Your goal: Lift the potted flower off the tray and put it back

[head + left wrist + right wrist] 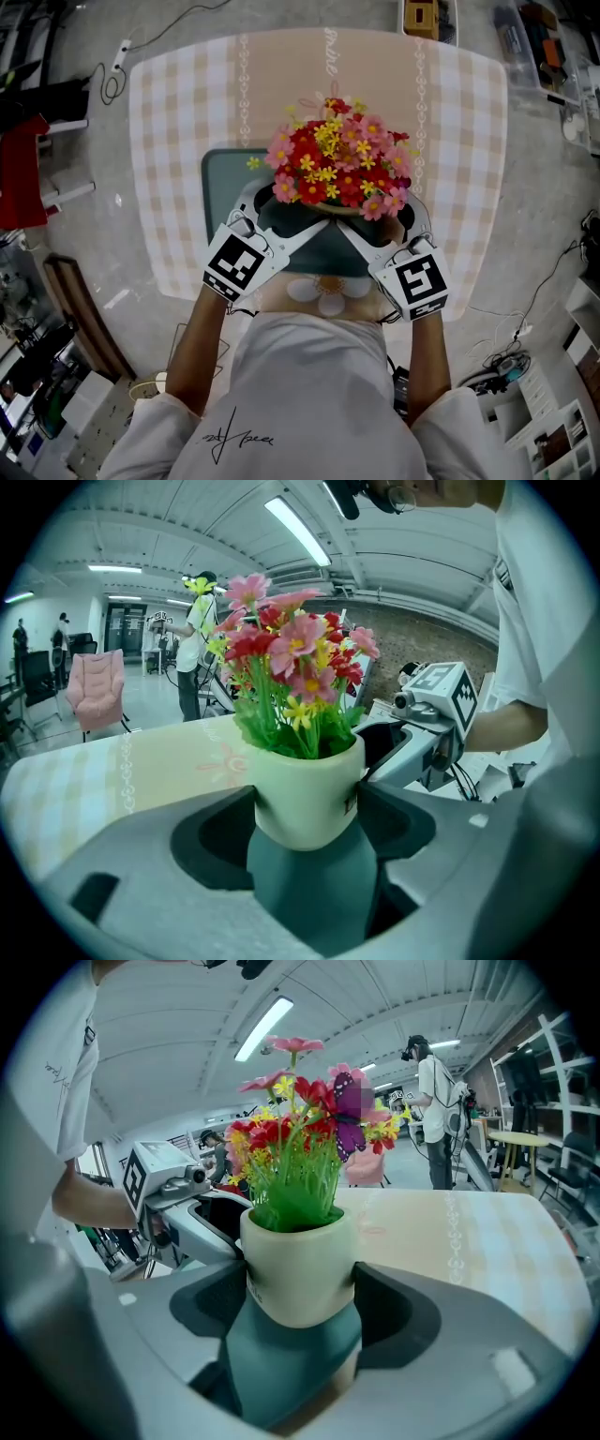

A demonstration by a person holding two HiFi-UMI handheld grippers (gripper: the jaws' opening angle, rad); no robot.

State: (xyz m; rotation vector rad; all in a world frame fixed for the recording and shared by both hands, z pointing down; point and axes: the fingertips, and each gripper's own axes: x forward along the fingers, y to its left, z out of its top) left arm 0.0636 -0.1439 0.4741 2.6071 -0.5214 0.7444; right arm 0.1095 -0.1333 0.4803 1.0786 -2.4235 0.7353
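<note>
Left claw [307, 808] and right claw [300, 1283] clench the pot [309, 771]; we judge it light, slippery, best held under its rim.

A table [473, 112] with rounded corners is standing on the pale grey floor [84, 244]. A tablecloth [178, 122] in peach and white checks is covering its whole top, with a plain peach band running down the middle between two white patterned stripes. A dark teal tray [223, 171] is lying directly on the cloth, sitting on the middle band toward the near edge, and a white flower motif [328, 291] is showing on the cloth between the tray and that edge.
</note>
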